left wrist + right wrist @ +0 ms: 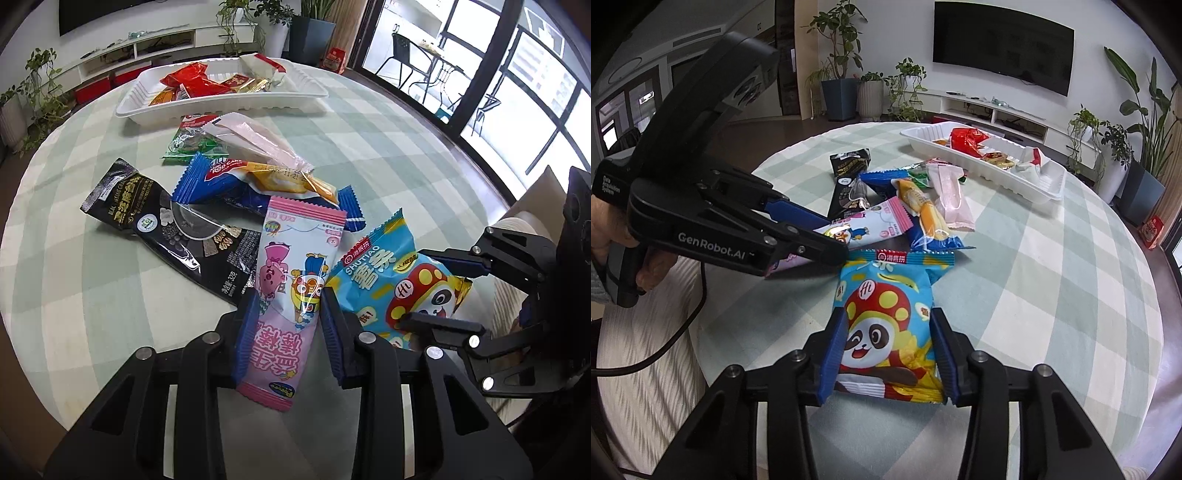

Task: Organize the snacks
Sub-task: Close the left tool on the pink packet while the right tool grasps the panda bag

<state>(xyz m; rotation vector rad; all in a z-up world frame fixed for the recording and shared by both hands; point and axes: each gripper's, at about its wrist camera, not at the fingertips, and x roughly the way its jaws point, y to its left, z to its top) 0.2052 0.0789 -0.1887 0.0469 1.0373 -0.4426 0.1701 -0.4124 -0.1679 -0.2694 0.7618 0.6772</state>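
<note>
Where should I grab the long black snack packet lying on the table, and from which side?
Probably the long black snack packet is best taken across its narrow width near the free upper end, coming from above on the open-table side. It lies flat, and its other end is tucked under the blue wrapper and the pink-and-white cartoon packet, so that end is crowded.

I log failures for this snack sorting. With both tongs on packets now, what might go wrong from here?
The pink packet lies on the black packet and against the blue roll, so lifting may drag them. The panda bag is puffy and may slip from the right tongs. The white tray already looks crowded.
</note>
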